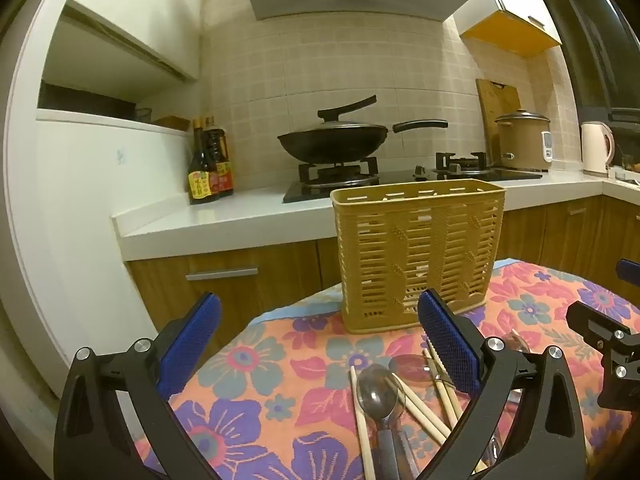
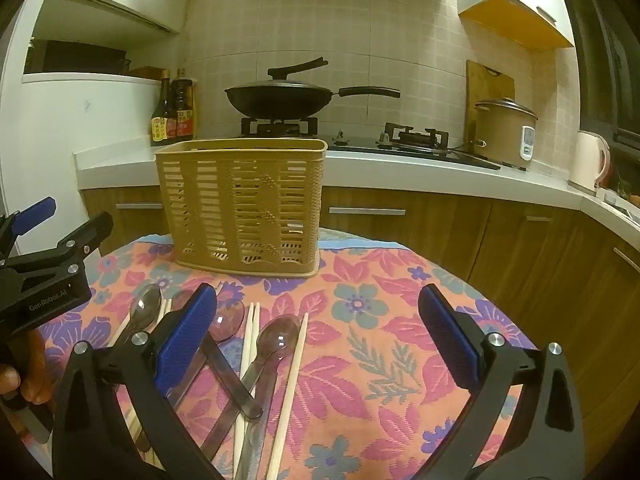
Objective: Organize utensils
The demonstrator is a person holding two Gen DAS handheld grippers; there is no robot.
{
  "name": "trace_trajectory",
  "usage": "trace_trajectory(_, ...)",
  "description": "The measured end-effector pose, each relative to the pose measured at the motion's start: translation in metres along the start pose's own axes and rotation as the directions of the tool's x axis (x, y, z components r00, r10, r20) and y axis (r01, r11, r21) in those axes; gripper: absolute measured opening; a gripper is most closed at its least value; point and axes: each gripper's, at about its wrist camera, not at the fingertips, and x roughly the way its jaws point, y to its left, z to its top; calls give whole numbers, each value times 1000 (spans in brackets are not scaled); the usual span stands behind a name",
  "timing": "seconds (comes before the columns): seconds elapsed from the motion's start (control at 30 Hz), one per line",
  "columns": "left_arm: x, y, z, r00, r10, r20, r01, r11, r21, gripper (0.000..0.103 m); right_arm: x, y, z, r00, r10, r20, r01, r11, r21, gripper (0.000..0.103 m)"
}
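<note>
A tan slatted utensil basket [image 1: 418, 256] [image 2: 244, 208] stands upright at the far side of a round table with a floral cloth [image 2: 372, 360]. Several translucent smoky spoons [image 2: 276, 340] [image 1: 378, 394] and pale chopsticks [image 2: 294, 376] [image 1: 420, 404] lie loose on the cloth in front of it. My left gripper [image 1: 320, 344] hovers open above the cloth, the utensils low between its jaws and under its right finger. My right gripper [image 2: 316, 340] hangs open over the same pile, with nothing held. The left gripper [image 2: 52, 248] also shows at the left edge of the right wrist view, a hand [image 2: 24, 376] holding it.
Behind the table runs a white counter [image 2: 400, 172] with wooden cabinets below. On it are a black wok [image 2: 280, 100] on a gas stove, sauce bottles [image 2: 176, 112], a rice cooker [image 2: 506, 136], a cutting board and a kettle [image 2: 592, 160]. The right gripper's body [image 1: 608, 340] shows at right.
</note>
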Motion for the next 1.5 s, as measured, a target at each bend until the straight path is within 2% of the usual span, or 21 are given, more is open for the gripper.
trace_trajectory(1.5, 0, -4, -2, 1000, 0, 1, 0, 1000, 11, 96, 3, 2, -3, 1000, -1, -1, 1, 1000, -7, 96)
